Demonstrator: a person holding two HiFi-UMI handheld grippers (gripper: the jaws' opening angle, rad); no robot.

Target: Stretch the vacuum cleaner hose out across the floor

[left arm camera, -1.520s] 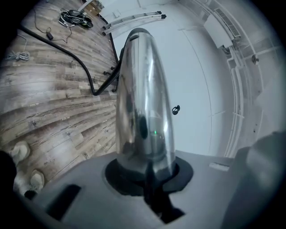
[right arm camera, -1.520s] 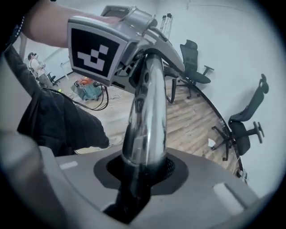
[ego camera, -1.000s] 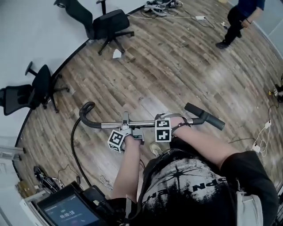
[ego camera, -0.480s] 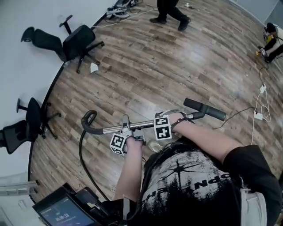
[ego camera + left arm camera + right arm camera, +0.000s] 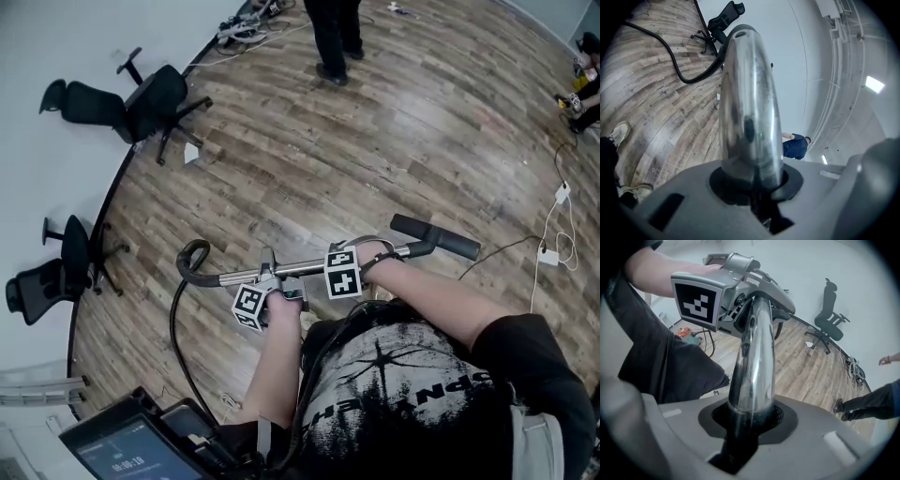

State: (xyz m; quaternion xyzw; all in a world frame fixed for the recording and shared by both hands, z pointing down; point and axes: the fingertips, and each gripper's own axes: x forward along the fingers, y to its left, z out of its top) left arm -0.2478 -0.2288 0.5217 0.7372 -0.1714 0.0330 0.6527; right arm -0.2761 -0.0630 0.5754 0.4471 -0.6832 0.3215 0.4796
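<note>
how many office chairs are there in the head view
2. The far office chair is at the upper left beside the white wall. The near office chair is lower on the left edge, along the same wall. Others may lie outside the view.

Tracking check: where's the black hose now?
Head view, left of centre: black hose curves down from the left end of the chrome tube, beside the left gripper.

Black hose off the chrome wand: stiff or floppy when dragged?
Probably floppy: the hose sags off the wand in a loose curve down to the floor. Likely light, as the wand sits roughly level with it hanging at one end. It may keep some curl when pulled.
</note>
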